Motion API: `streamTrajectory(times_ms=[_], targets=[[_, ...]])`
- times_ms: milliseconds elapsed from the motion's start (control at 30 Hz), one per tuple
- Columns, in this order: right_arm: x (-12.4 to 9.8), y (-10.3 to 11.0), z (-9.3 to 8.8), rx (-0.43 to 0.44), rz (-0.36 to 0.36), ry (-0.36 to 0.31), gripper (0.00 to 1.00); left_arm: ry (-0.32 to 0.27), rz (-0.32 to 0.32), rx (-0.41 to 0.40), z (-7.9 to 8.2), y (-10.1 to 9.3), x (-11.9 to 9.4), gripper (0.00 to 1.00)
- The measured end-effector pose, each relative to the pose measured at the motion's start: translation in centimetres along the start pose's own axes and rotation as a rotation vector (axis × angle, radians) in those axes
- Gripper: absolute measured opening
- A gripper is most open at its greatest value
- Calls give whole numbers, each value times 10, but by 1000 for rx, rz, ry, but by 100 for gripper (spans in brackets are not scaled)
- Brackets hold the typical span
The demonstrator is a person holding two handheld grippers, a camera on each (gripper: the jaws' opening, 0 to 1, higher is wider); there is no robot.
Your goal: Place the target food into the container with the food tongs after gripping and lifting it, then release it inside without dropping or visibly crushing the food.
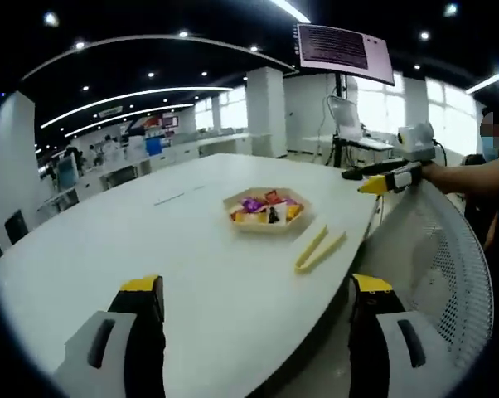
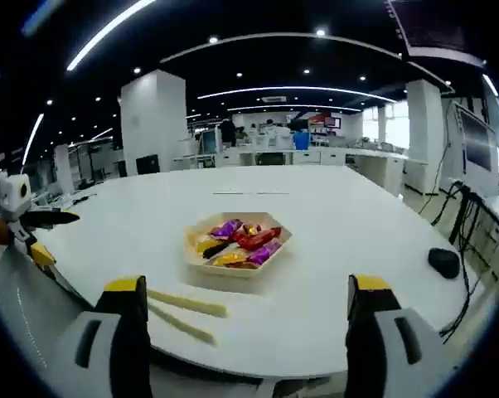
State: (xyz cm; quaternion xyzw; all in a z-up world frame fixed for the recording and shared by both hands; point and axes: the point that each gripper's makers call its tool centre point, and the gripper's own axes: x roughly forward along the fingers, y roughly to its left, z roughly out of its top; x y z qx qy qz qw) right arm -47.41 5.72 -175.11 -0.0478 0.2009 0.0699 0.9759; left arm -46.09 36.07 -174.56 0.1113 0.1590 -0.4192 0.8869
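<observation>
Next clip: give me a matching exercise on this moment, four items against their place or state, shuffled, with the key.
Items
1. food tongs
2. tray of wrapped snacks
3. computer mouse
4. right tool

Places or states
A. dark, alone near the table's right edge in the right gripper view
B. open and empty, above the near table edge
C. pale yellow, flat on the white table, ungripped
D. hexagonal, just beyond the tongs

Pairs: 1-C, 2-D, 3-A, 4-B
</observation>
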Motion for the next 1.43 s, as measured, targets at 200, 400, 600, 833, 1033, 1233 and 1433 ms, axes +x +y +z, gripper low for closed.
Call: streamTrajectory(times_ms=[200,400,600,833,1033,1233,1433], targets=[[-2,7,11,-138,-9,-25,100,25,-52,-12,5,-7,19,98],[-4,4,13,-97,-24,-71,100,68,-67,31,-6,-14,40,99],[-1,6,10,-91,-16,-61,100,35,-39,-15,-2,-5,34,100],[1,7,8,-46,12,-67,100,-45,35,0,14,12,28,100],[-1,3,8,-40,-3,-65,100,-51,34,-9,14,11,28,100],[-5,-4,9,38,-22,-84,100,-69,55,-10,18,18,19,100],[-5,-3,11,13,-6,-81,100,-77,94,-12,7,28,4,100]])
